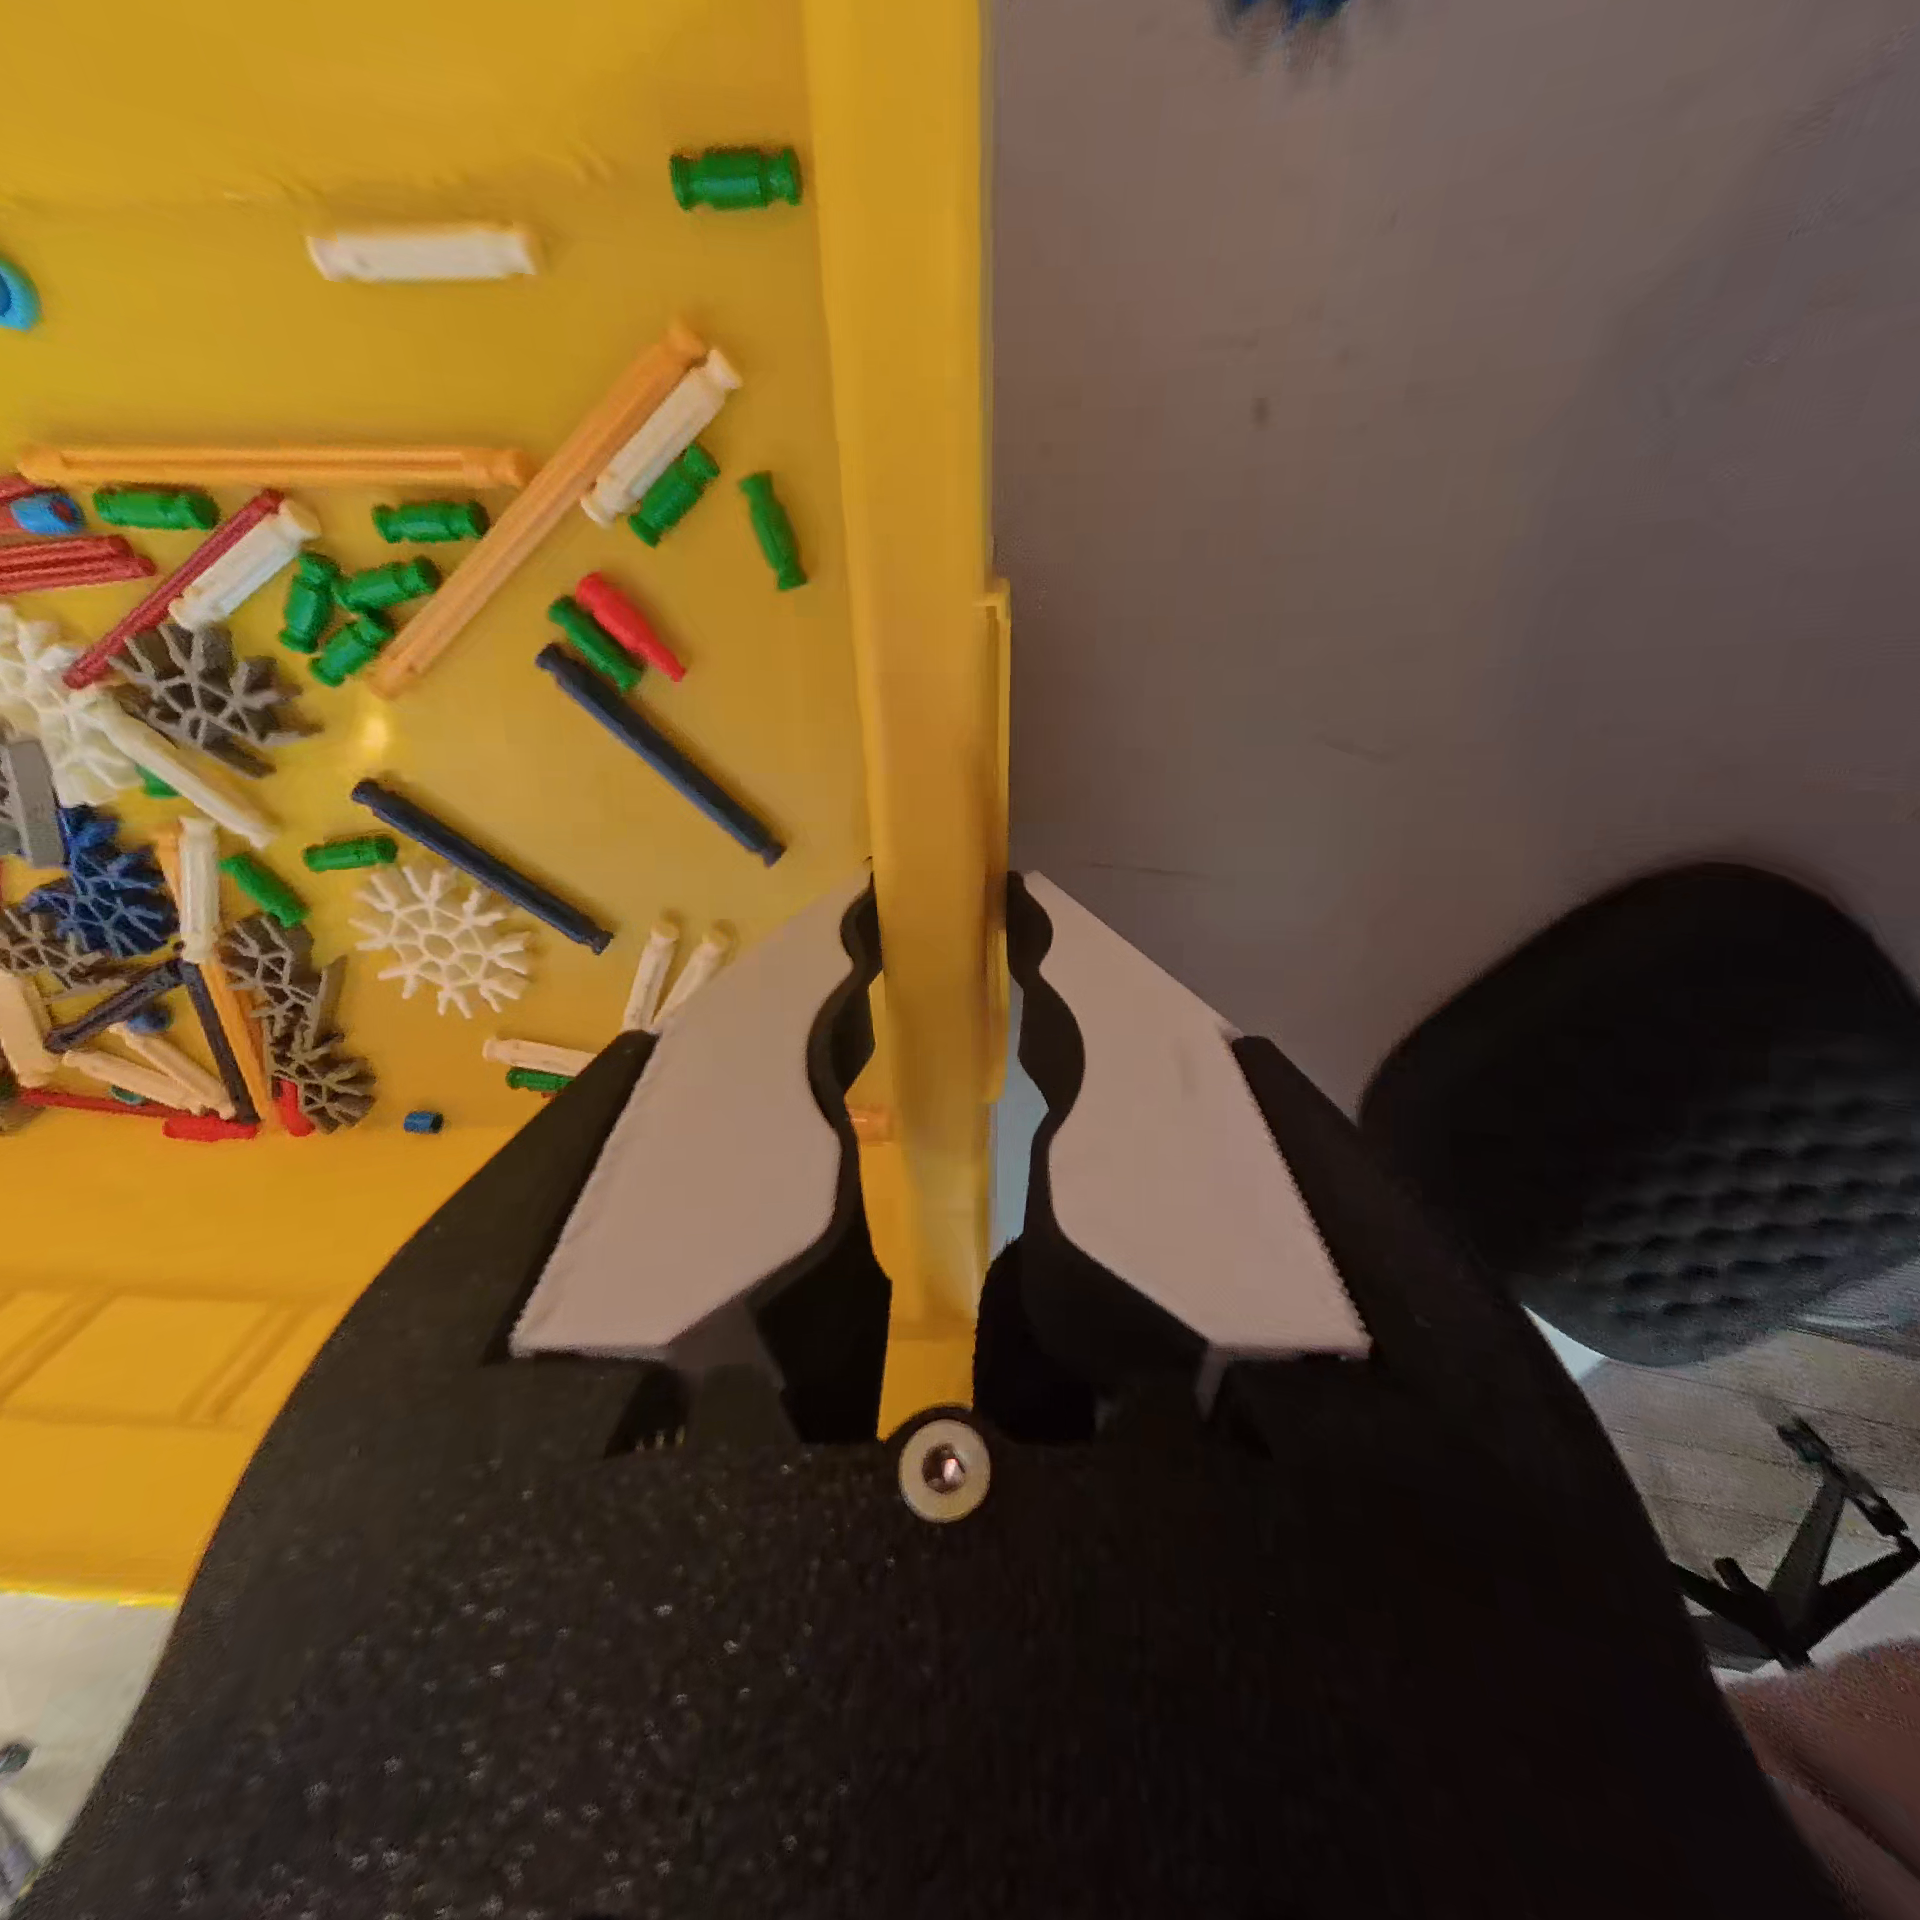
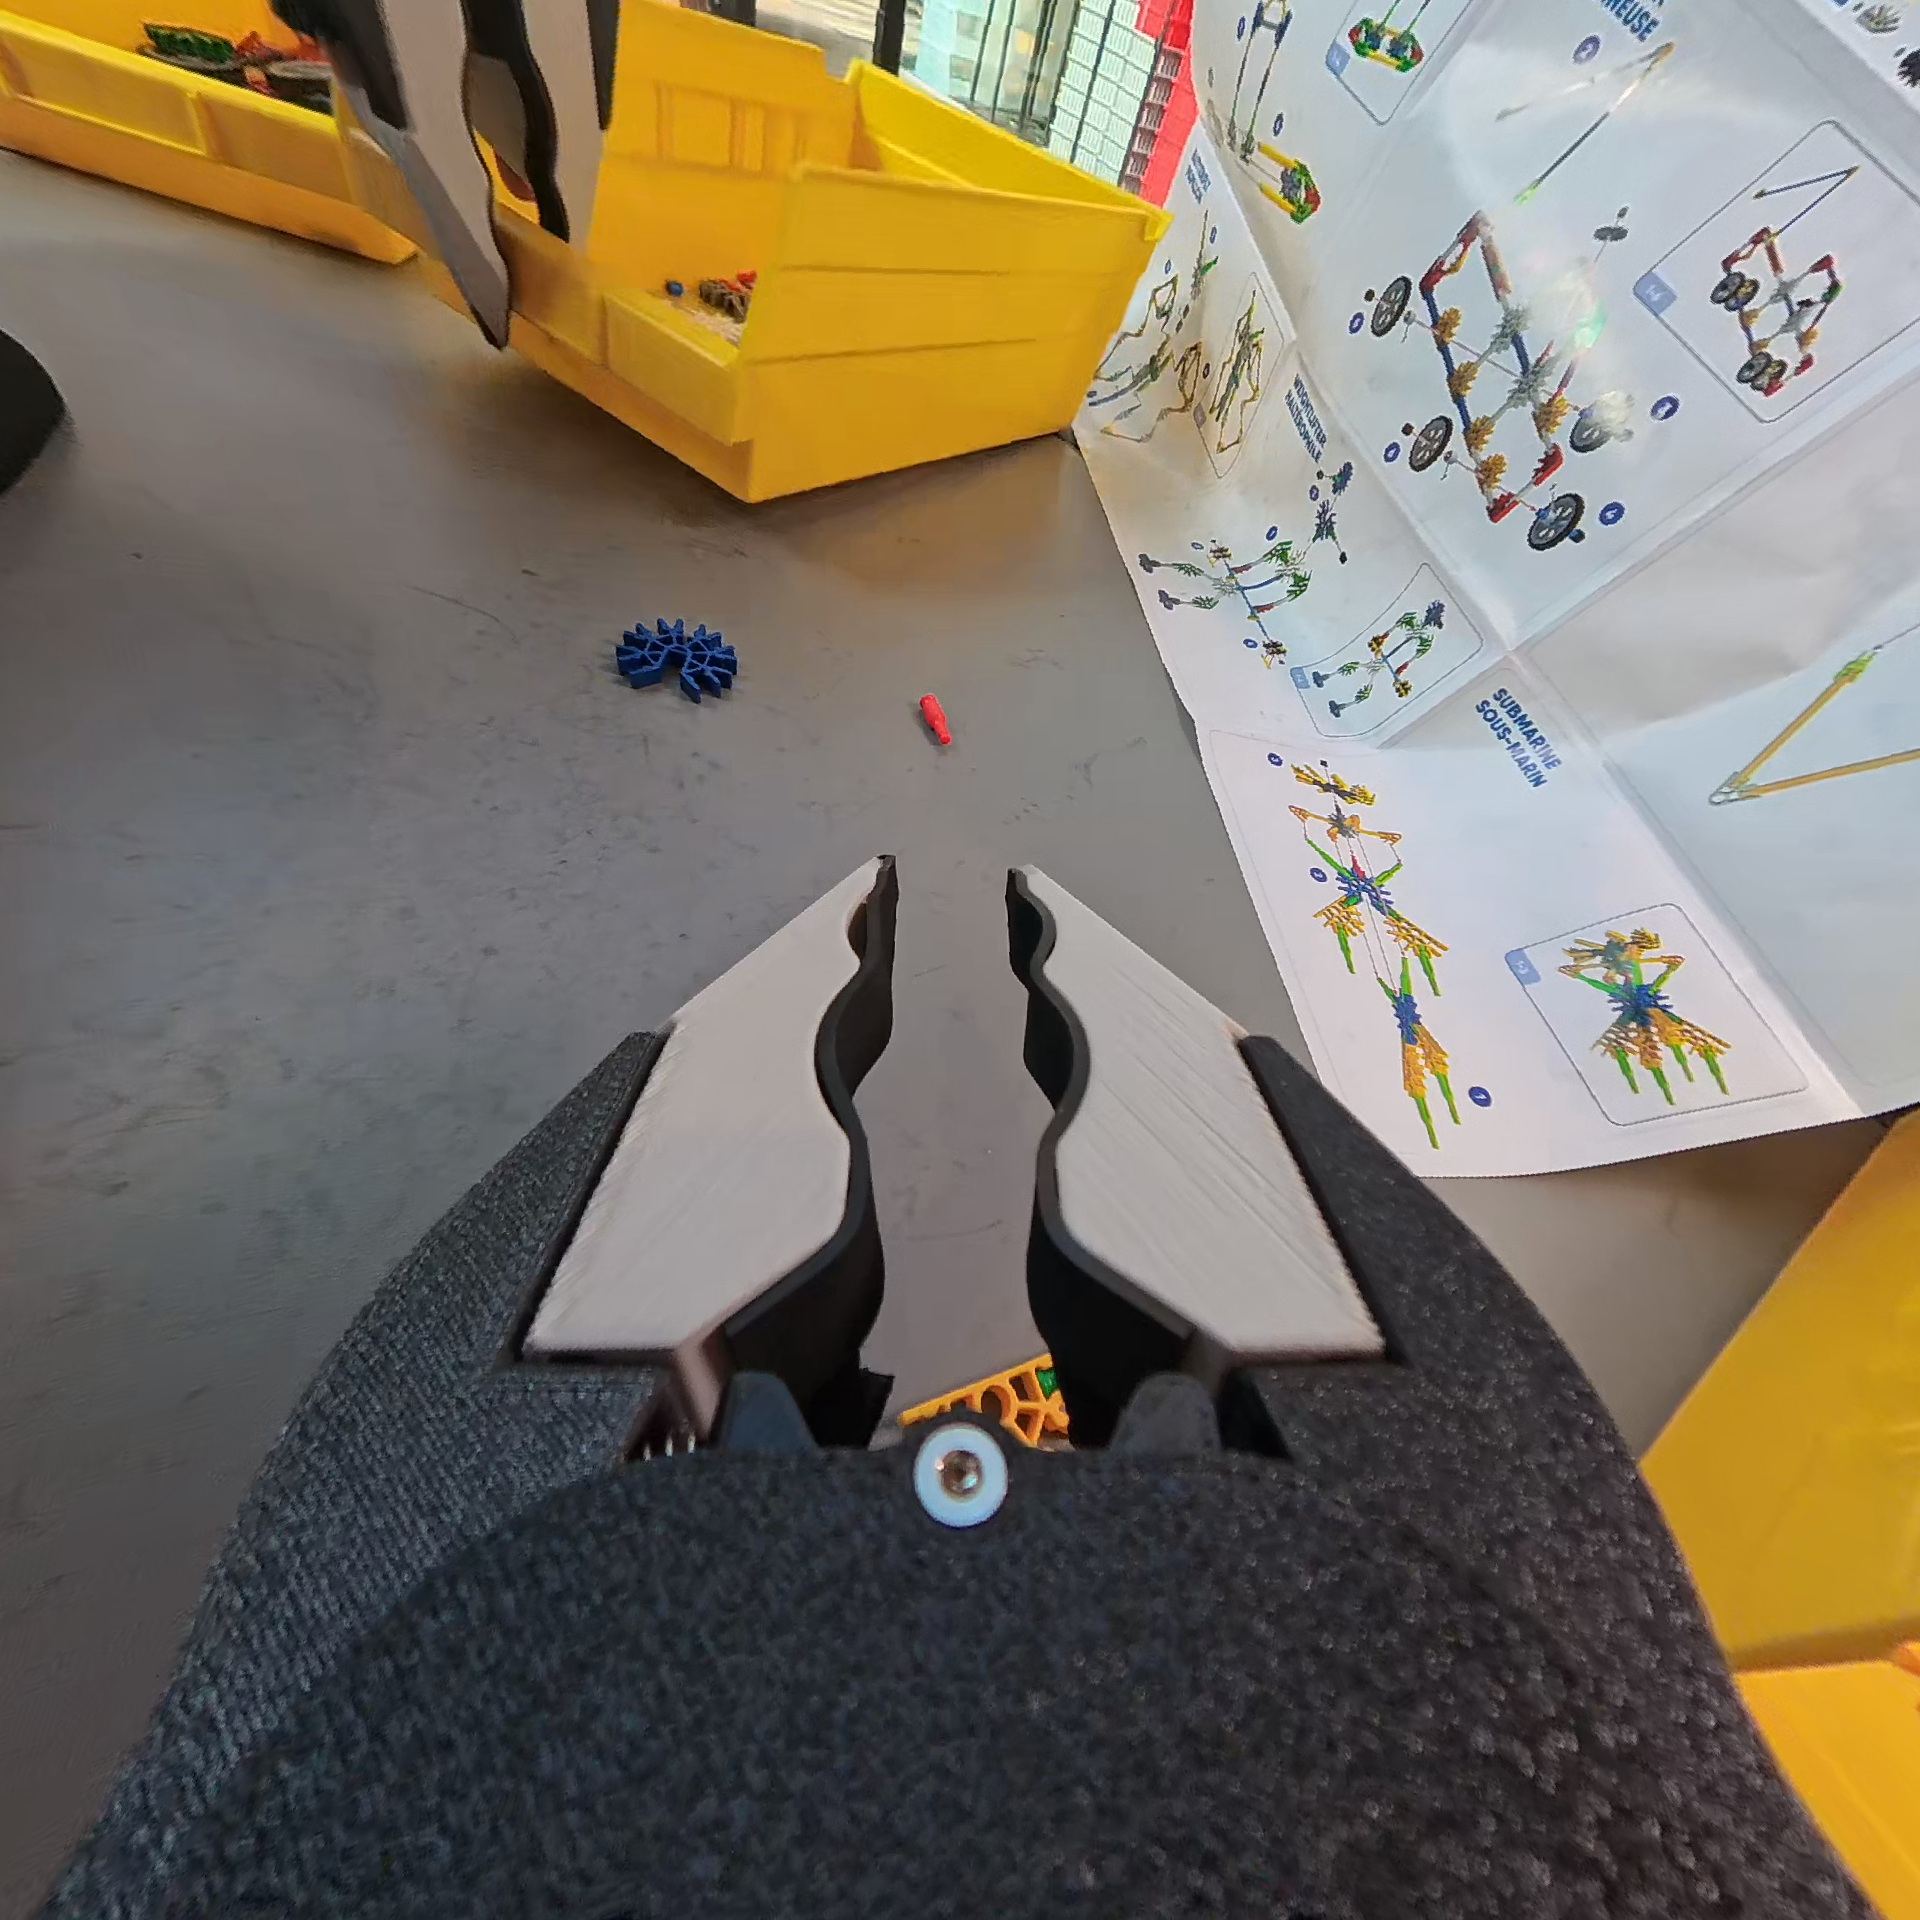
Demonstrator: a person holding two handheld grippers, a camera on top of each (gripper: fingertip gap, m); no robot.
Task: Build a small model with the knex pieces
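My left gripper (image 1: pixel 940 883) is shut on the side wall (image 1: pixel 904 520) of a yellow bin, one finger inside and one outside. The bin holds many loose construction-toy rods and snowflake connectors, such as a white connector (image 1: pixel 442 935) and a dark rod (image 1: pixel 660 753). The right wrist view shows this gripper (image 2: pixel 525 281) on the bin (image 2: pixel 914 312) at the upper left. My right gripper (image 2: pixel 951 868) is open and empty, low over the grey table (image 2: pixel 312 831). A blue connector (image 2: pixel 675 657) and a small red rod (image 2: pixel 935 719) lie just ahead of it.
A folded illustrated instruction sheet (image 2: pixel 1558 623) covers the table's right side. A second yellow bin (image 2: pixel 156 114) stands at the back left, and another yellow container (image 2: pixel 1818 1455) at the lower right. A black chair (image 1: pixel 1662 1122) stands off the table edge. A yellow connector (image 2: pixel 987 1403) lies under my right gripper. The grippers' ends are close to 30 cm from one another.
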